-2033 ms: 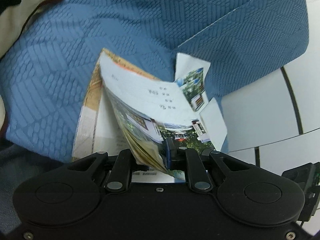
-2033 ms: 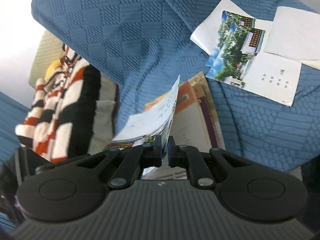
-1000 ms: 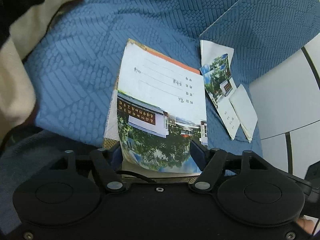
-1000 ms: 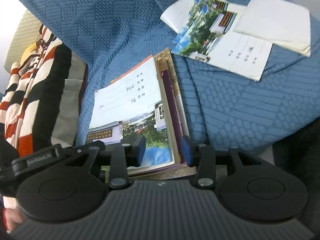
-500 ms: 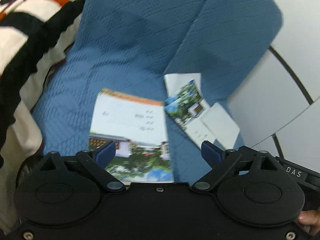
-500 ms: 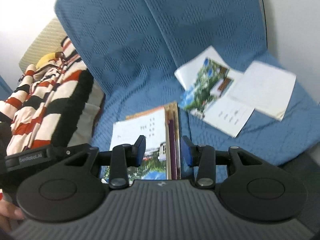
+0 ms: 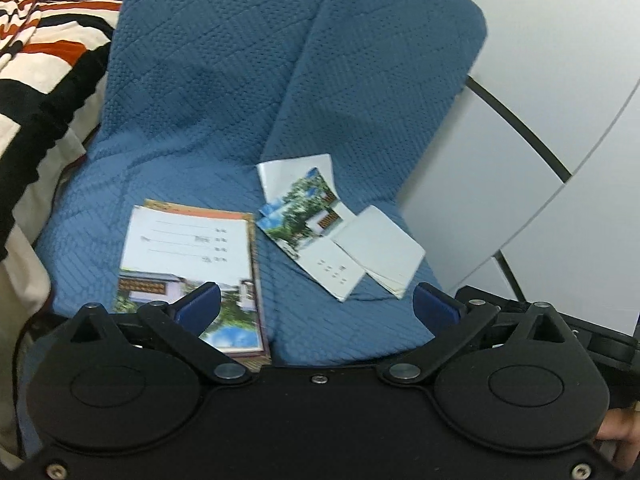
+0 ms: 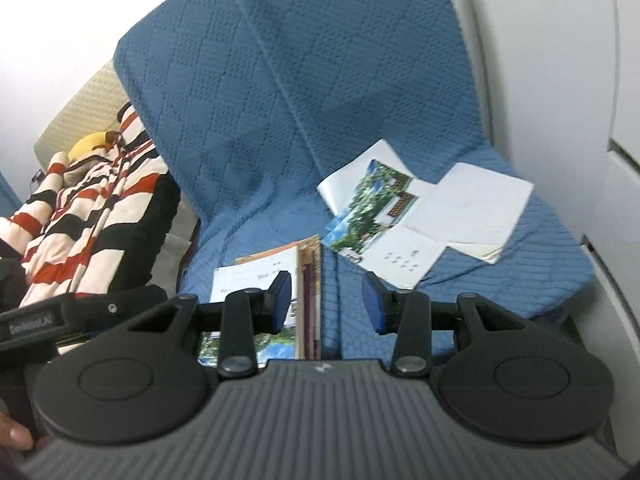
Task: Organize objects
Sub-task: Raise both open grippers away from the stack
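A stack of booklets [image 7: 188,256] lies flat on the blue-covered seat [image 7: 208,100], a photo-cover booklet on top. To its right lie loose ones: a photo-cover booklet [image 7: 310,224] over a white sheet, and a white booklet [image 7: 380,248]. My left gripper [image 7: 316,308] is open and empty, held back above the seat's front edge. My right gripper [image 8: 326,300] is open and empty, also held back. In the right wrist view the stack [image 8: 264,280] is behind the left fingertip and the loose booklets [image 8: 384,216] and the white booklet [image 8: 480,208] lie to the right.
A striped black, red and white blanket [image 7: 44,52] lies left of the seat, also in the right wrist view [image 8: 88,204]. A white panelled wall [image 7: 540,152] stands close on the right. The blue cover runs up the seat back [image 8: 304,64].
Both grippers let go of the photo-cover booklet, which now lies flat on the stack. Both opened and pulled back and up from the seat.
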